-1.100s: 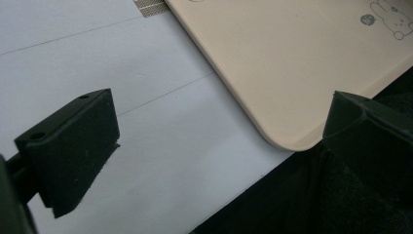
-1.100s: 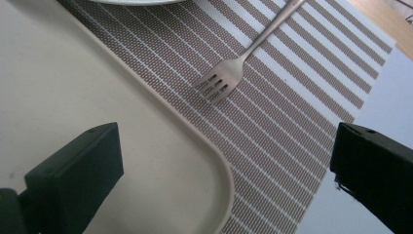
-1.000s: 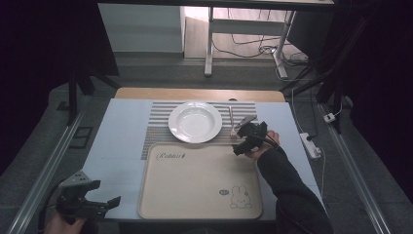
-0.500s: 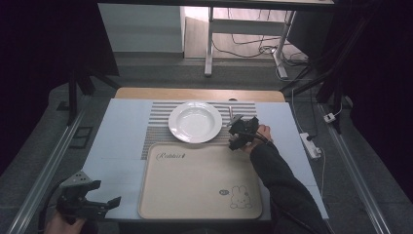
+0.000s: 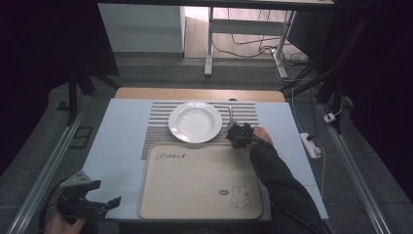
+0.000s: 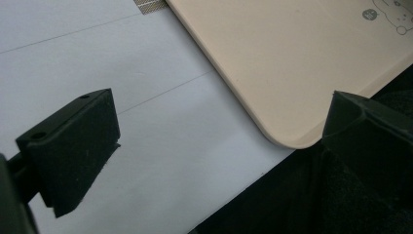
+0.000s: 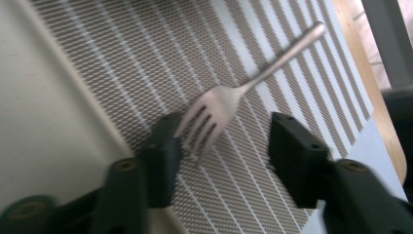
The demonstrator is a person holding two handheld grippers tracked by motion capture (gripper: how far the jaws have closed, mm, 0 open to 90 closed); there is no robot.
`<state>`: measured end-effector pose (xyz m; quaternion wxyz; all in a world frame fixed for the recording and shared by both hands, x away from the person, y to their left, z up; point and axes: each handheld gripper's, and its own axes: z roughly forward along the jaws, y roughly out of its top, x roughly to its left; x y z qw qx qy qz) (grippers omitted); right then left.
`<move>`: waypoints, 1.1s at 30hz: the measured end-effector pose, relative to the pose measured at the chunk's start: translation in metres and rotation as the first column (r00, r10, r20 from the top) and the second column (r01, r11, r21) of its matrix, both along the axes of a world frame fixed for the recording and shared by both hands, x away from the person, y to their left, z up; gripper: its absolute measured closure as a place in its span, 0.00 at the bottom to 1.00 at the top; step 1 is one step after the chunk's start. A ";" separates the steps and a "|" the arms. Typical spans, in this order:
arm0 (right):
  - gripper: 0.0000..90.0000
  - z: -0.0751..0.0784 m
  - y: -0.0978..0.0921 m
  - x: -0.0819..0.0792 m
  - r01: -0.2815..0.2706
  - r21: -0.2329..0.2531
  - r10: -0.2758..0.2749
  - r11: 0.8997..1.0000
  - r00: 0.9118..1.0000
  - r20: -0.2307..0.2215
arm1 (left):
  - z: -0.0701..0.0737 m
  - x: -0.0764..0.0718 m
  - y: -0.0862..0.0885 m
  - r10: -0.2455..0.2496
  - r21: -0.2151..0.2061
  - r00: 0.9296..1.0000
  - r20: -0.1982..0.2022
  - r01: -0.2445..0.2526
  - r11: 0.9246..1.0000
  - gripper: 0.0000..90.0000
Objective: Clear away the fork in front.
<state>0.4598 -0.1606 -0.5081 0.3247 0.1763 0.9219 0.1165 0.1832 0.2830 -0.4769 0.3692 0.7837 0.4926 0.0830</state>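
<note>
A silver fork (image 7: pixel 234 95) lies on the striped placemat (image 7: pixel 146 53), tines toward my right gripper (image 7: pixel 221 146). That gripper is open, and the tines reach into the gap by its left jaw. From the high view the right gripper (image 5: pixel 234 130) sits just right of the white plate (image 5: pixel 195 121), at the far edge of the beige tray (image 5: pixel 199 180), with the fork handle (image 5: pixel 230 113) pointing away. My left gripper (image 5: pixel 100 195) hovers open over the table's near left corner, holding nothing. Its view shows the tray corner (image 6: pixel 272 97) between the jaws.
A pale blue table cover (image 5: pixel 122 141) lies under the mat and tray. The tray carries a small rabbit drawing (image 5: pixel 238 197). A power strip (image 5: pixel 310 145) lies on the floor right of the table. The table's front edge (image 6: pixel 243 190) drops off close to the left gripper.
My right gripper has moved left and away from the person, from over the tray's far right corner to the fork beside the plate. The left gripper has stayed put.
</note>
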 end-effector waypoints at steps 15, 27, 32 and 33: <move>1.00 0.012 -0.004 -0.009 -0.029 -0.006 0.029 1.000 0.999 0.032 | 0.000 0.000 0.000 -0.001 0.002 1.000 0.001 0.001 1.000 0.01; 1.00 0.041 -0.023 -0.016 0.039 0.270 -0.029 0.962 0.999 -0.039 | 0.001 -0.002 0.001 -0.011 -0.016 1.000 0.021 0.011 1.000 0.00; 1.00 0.055 -0.035 -0.025 0.048 0.366 -0.027 0.929 0.998 -0.063 | 0.002 -0.003 0.001 -0.023 -0.021 0.999 0.032 0.023 1.000 0.00; 1.00 0.058 -0.040 -0.029 0.052 0.399 -0.023 0.915 0.997 -0.077 | 0.002 -0.004 0.001 -0.023 -0.025 0.999 0.036 0.023 0.999 0.00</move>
